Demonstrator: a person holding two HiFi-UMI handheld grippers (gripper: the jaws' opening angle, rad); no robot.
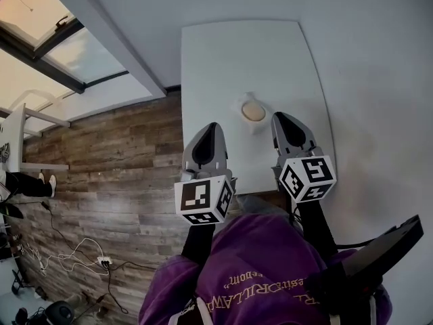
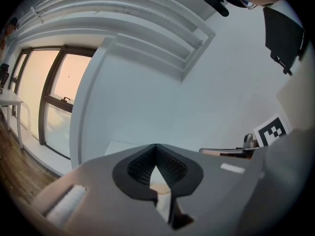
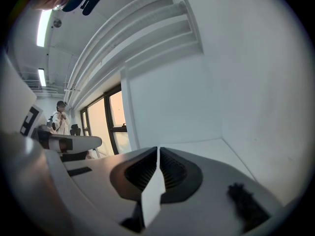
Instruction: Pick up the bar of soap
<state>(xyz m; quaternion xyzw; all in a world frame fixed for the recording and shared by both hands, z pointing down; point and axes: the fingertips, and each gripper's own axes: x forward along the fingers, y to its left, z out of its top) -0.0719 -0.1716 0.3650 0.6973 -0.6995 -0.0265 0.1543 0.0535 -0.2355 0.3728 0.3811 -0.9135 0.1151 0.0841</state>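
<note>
White table (image 1: 223, 59) against white wall (image 1: 369, 46), wood-plank floor (image 1: 115, 154), large windows (image 1: 40, 26) with warm light

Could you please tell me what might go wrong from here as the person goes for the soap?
1. The left gripper and the right gripper are both shut. Coming in like that would likely push the bar of soap rather than grasp it.
2. The soap looks rounded and sits on a small white dish, so the jaws may catch the dish or slip off the bar.
</note>
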